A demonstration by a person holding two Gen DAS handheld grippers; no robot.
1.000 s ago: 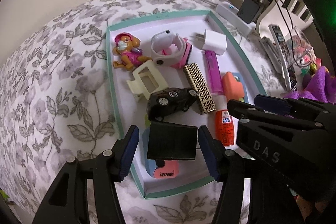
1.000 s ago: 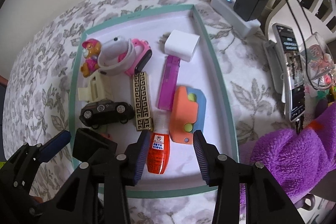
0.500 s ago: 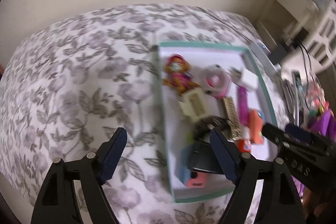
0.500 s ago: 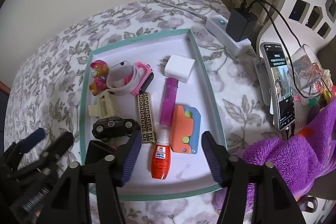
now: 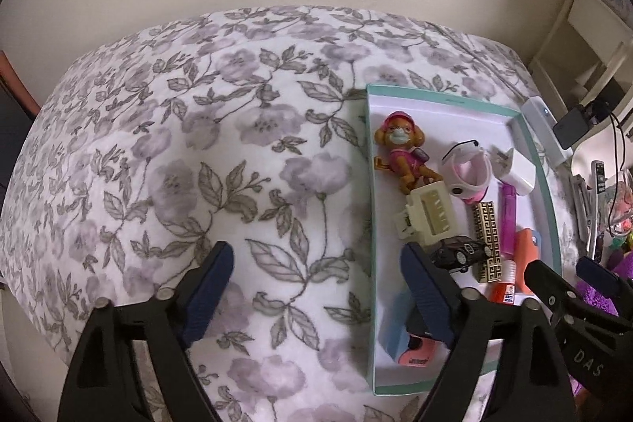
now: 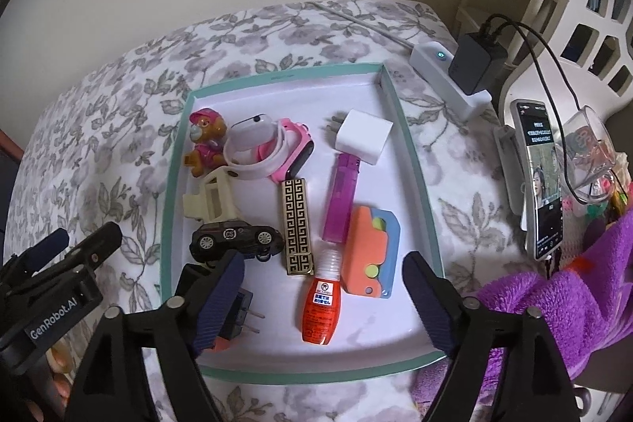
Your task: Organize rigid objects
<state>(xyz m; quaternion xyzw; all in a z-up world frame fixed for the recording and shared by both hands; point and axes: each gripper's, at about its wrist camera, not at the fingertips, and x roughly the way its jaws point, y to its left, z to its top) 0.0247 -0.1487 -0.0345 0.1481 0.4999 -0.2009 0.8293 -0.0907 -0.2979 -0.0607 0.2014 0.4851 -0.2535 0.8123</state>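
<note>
A teal-rimmed white tray (image 6: 285, 72) on the bed holds a dog figure (image 6: 205, 141), a pink watch (image 6: 269, 149), a white charger cube (image 6: 364, 135), a purple lighter (image 6: 342, 200), a gold-patterned lighter (image 6: 298, 224), a black toy car (image 6: 233, 238) and an orange-blue piece (image 6: 370, 248). My right gripper (image 6: 324, 299) hangs over the tray's near end, jaws opening. The red glue bottle (image 6: 322, 307) lies between them, untouched. A black plug adapter (image 6: 239, 311) lies half hidden behind its left finger. My left gripper (image 5: 316, 287) is also opening, empty, straddling the tray's left rim (image 5: 372, 224).
Floral bedspread (image 5: 198, 145) stretches left of the tray. Right of it are a white power strip with a black charger (image 6: 451, 74), a lit phone (image 6: 540, 180), a glass cup (image 6: 589, 153) and purple fleece (image 6: 561, 303). White furniture stands behind them.
The left gripper widened and swung left off the tray, leaving the black adapter lying in it. The right gripper's jaws spread wider around the glue bottle.
</note>
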